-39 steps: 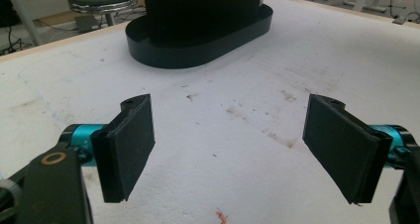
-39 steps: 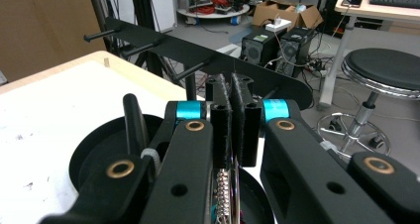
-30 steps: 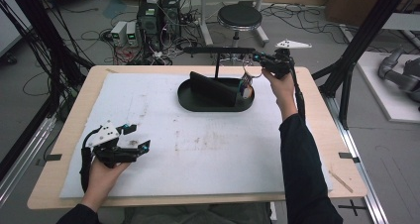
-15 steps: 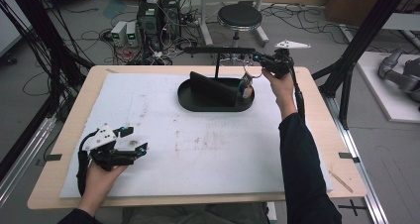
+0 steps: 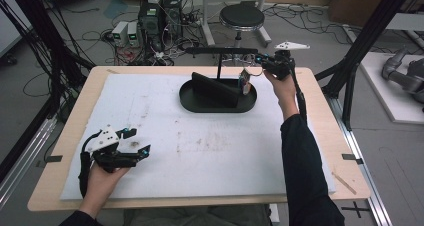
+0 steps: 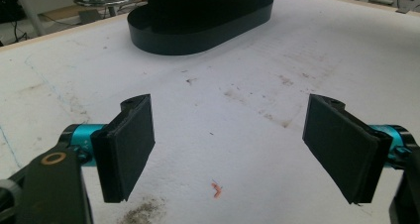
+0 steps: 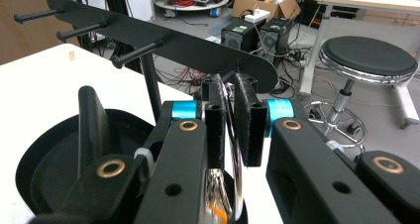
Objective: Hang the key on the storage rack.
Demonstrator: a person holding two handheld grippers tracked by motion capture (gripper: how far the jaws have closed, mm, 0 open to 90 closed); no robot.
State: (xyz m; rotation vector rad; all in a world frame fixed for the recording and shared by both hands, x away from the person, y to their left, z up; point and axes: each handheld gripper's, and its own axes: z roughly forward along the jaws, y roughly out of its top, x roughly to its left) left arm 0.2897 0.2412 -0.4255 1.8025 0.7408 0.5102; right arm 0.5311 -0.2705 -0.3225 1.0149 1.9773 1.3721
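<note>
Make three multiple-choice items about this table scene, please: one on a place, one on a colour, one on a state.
1. Where does the oval base of the stand rest?
A. on the floor
B. on the far middle of the white mat
C. on the stool

2. What colour is the oval base?
A. black
B. red
C. white

3. How are the left gripper's jaws?
A. shut on a cloth
B. shut on nothing
C. open, nothing between them

Answers:
1 B: the oval base sits on the white mat, toward the table's far edge.
2 A: its rim and floor are black.
3 C: the left gripper shows both pads wide apart over bare mat.
</note>
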